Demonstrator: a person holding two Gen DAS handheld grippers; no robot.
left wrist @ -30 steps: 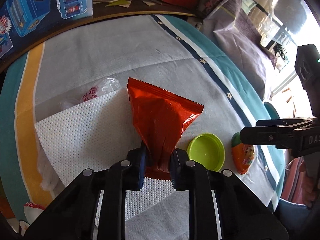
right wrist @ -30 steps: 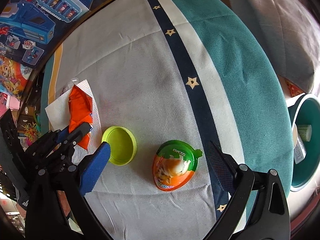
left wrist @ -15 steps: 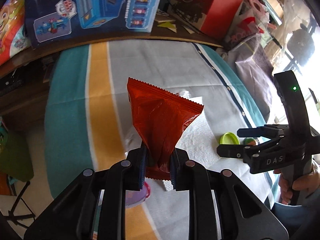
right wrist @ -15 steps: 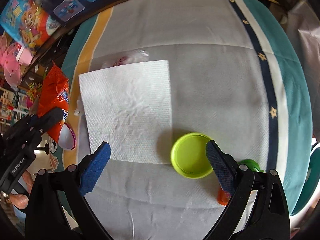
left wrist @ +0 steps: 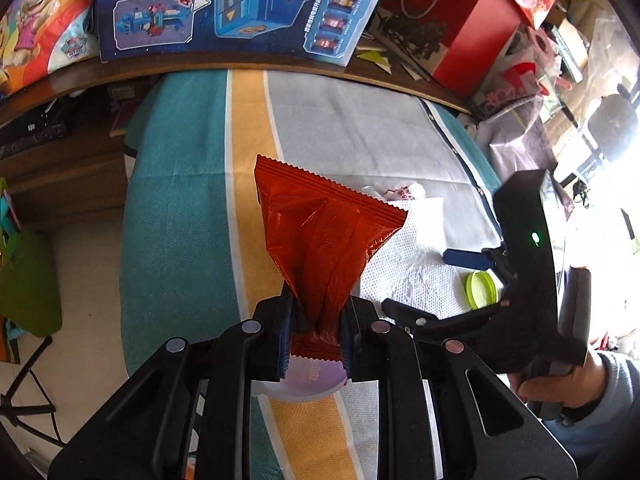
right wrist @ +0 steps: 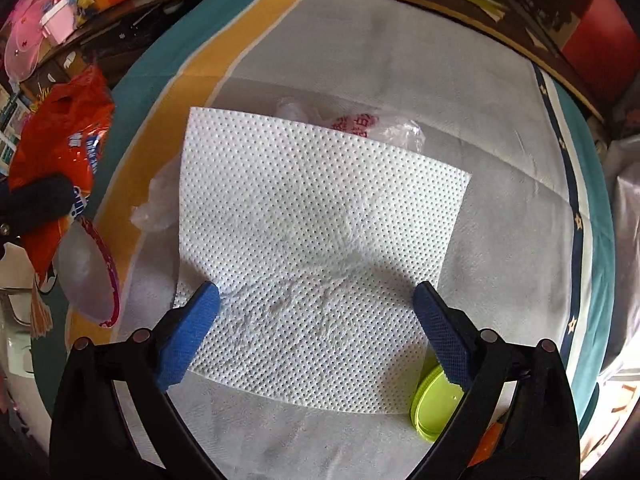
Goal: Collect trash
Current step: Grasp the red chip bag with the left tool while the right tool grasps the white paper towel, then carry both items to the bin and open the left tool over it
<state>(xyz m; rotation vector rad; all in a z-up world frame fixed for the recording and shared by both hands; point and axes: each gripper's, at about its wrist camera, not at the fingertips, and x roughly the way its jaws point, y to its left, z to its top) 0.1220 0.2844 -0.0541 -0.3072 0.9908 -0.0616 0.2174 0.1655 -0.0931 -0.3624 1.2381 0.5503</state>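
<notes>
My left gripper (left wrist: 316, 320) is shut on the bottom end of a crumpled red snack wrapper (left wrist: 324, 240), held up above the left side of the table. The same wrapper (right wrist: 60, 152) shows at the left edge of the right wrist view. My right gripper (right wrist: 316, 300) is open wide, its blue fingertips (right wrist: 200, 308) hovering over the near part of a white paper towel (right wrist: 320, 220) lying flat on the cloth. In the left wrist view the right gripper (left wrist: 472, 280) hangs over the towel (left wrist: 408, 264). A lime green lid (right wrist: 436, 408) lies by the right finger. Clear plastic wrap (right wrist: 360, 124) pokes out behind the towel.
A striped tablecloth (right wrist: 400, 60) covers the table. A clear lid with a pink rim (right wrist: 90, 276) lies near the left edge, also under the left jaws (left wrist: 312, 376). Toy boxes (left wrist: 240, 4) and a red box (left wrist: 460, 32) stand behind. A person's hand (left wrist: 560, 384) grips the right tool.
The left gripper carried the red wrapper up and off to the table's left side. The right gripper rolled and swept left from the egg-shaped toy and green lid to above the paper towel.
</notes>
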